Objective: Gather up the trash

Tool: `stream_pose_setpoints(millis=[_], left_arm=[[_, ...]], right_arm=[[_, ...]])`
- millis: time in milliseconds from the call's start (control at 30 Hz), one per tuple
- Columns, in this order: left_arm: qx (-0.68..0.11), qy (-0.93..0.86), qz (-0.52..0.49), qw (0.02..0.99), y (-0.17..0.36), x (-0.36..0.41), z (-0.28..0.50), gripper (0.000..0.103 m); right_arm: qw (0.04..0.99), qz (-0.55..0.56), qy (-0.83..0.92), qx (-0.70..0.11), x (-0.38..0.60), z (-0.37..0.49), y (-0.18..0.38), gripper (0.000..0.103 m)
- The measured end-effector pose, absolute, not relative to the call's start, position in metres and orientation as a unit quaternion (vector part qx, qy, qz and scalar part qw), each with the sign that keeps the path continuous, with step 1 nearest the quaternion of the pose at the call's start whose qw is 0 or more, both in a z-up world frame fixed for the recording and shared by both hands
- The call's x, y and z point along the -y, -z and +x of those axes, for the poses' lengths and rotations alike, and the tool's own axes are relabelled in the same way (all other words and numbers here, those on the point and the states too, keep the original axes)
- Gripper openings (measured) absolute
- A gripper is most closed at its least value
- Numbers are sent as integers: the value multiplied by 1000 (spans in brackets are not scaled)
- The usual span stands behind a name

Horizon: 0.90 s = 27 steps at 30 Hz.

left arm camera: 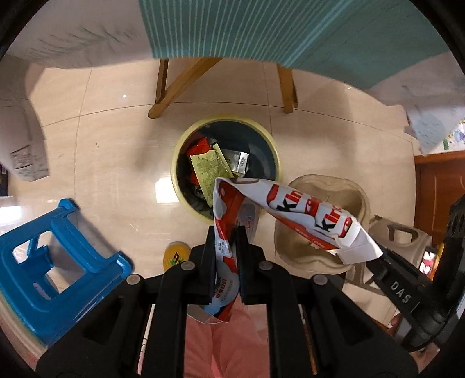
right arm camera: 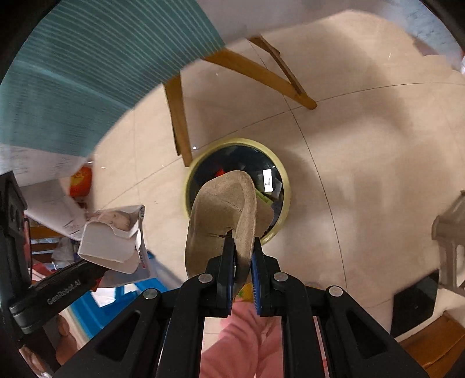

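Left tool [left arm camera: 225,241] clamped on torn red-and-white Kinder box [left arm camera: 305,212], far end cut off behind right tool's arm. Right tool [right arm camera: 243,250] pinching brown pulp cup tray [right arm camera: 223,215], hiding much of yellow-rimmed bin [right arm camera: 286,186] below. Both held over bin on floor; wrappers [left arm camera: 212,168] inside, blue stool [left arm camera: 58,261] nearby.

The floor [left arm camera: 116,151] is made of shiny beige tiles with thin dark joints. At the top of the frame a teal striped cloth [left arm camera: 276,26] hangs over wooden legs [left arm camera: 177,87]. A blue plastic stool [left arm camera: 52,261] stands at lower left.
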<state>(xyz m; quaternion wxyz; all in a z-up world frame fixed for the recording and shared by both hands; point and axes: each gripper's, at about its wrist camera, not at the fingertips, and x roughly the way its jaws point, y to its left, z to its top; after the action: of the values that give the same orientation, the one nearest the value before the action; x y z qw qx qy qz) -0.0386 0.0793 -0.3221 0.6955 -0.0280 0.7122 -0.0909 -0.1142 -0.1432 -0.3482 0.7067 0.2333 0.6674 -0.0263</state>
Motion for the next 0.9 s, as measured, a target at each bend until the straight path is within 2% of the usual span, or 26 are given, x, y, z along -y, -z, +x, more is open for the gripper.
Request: stream_pose_setpoints(millis=[267,300,367,400,467,500,533,800,867,900], left_arm=[[-708,77,-31,701,380,-77,-1,10],[-710,79,-33,699,387,-78,3,13],[-713,78,-32,696,396,-78,8,23],[-713,77,-30,696,401,-78,10,35],[-714,76,-27,695,409,-80,12,40],[-716,77,-27,693,414,-81,14,49],[-716,76,-30,693,416,-82,15,52],[-714,83,-41,694,420,-85,17,54],[-713,91,-43,694,419,-82,17,60],[-713,94,-44,694,418,-81,15,69]], right_arm=[[702,225,-5,-676,125,-81,407,12],[700,227,-7,-677,125,-78,414,14],[699,221,-5,-680,125,-71,427,37],[700,218,-6,-680,124,-69,431,40],[699,217,-7,-682,124,-64,437,40],[698,216,-6,-683,125,-63,438,40],[698,214,-5,-683,124,-62,441,40],[699,213,-7,-683,123,-63,441,40],[700,214,-5,-681,124,-63,439,40],[701,215,-4,-680,124,-63,439,41]])
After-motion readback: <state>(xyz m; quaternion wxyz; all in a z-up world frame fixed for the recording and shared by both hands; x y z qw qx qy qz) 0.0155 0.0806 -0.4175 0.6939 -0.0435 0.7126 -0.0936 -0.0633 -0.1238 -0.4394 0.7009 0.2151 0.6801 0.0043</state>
